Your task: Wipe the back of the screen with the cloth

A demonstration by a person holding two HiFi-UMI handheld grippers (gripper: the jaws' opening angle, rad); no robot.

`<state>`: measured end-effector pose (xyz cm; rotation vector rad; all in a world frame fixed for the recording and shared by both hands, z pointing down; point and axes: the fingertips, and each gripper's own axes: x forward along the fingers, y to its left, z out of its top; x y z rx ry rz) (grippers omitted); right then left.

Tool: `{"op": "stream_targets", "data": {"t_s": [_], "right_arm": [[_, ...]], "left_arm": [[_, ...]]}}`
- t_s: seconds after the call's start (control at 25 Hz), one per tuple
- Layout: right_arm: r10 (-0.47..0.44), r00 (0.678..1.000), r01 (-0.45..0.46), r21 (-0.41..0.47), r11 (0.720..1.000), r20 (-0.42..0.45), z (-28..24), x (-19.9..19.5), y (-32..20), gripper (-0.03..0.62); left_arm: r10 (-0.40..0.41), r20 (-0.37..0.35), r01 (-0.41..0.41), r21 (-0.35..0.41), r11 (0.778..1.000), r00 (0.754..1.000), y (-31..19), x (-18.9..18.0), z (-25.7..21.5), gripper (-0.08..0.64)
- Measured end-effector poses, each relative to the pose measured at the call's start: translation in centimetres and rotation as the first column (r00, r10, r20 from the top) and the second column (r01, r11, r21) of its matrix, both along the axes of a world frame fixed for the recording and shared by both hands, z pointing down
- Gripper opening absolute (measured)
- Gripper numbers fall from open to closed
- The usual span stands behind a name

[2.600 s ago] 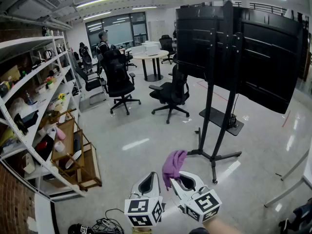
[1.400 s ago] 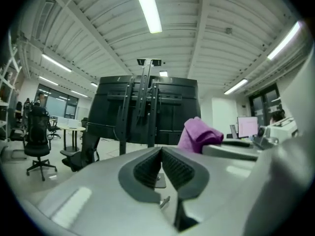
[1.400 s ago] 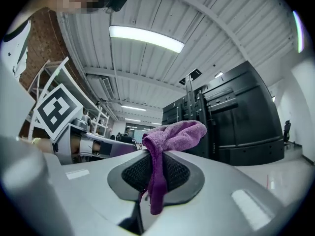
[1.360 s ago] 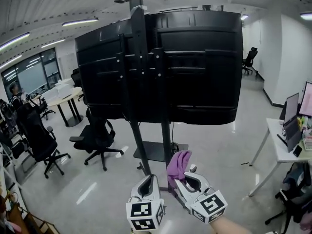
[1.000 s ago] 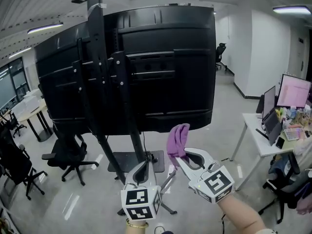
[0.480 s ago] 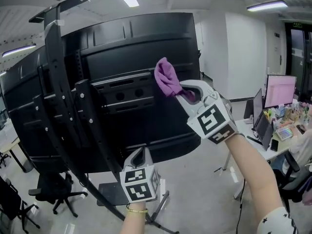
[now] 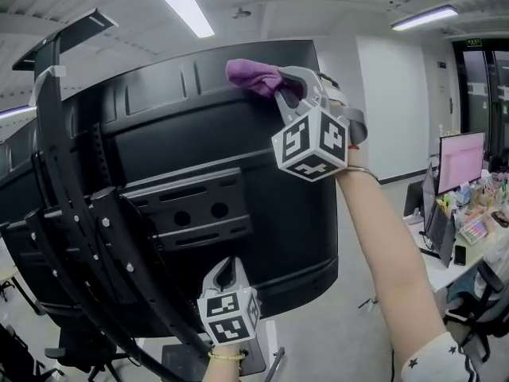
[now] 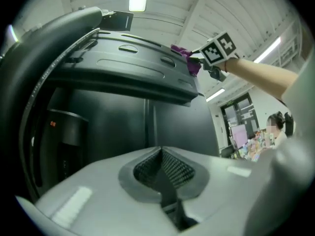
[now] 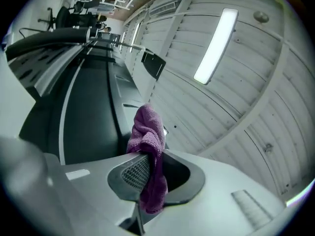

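The back of the big black screen (image 7: 199,173) fills the head view, mounted on a dark stand (image 7: 71,237). A purple cloth (image 7: 253,78) rests on the screen's top right edge, and my right gripper (image 7: 280,86) is shut on it, arm raised high. In the right gripper view the cloth (image 9: 147,141) hangs from the closed jaws over the screen's top (image 9: 88,107). My left gripper (image 7: 227,273) hovers low in front of the screen's lower part, shut and holding nothing. The left gripper view looks up at the screen's underside (image 8: 123,77), with the cloth (image 8: 189,60) far above.
A desk with a lit monitor (image 7: 461,161) and clutter stands at the right. An office chair (image 7: 79,344) sits low at the left, behind the stand. A person (image 8: 280,127) shows at the right edge of the left gripper view. Ceiling lights (image 7: 188,10) run overhead.
My right gripper has risen with the cloth from the screen's middle to its top edge. The screen has come closer. The left gripper stays low.
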<state>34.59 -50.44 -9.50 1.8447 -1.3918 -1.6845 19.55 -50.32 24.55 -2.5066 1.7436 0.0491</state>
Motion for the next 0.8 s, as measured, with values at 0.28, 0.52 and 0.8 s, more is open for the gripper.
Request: {"op": "stream_targets", "data": {"t_s": [0.28,0.52,0.8], "right_arm": [[-0.009,0.999,0.007,-0.038,0.999,-0.045,5.6,-0.6,-2.2,0.044],[-0.025,0.998,0.019,-0.119,0.993,-0.052,14.5,-0.8,-1.6,0.046],[-0.059,0.998,0.050,-0.288,0.956,-0.024,26.2,-1.2,-1.2,0.046]], "left_arm": [[-0.018,-0.003,0.018,-0.011,1.000,1.000,-1.9,-0.5,1.6,0.009],[-0.016,0.000,0.016,-0.019,1.000,1.000,-1.3,-0.6,3.6,0.008],[-0.011,-0.009,0.010,-0.047,0.999,1.000,-0.5,-0.5,5.7,0.008]]}}
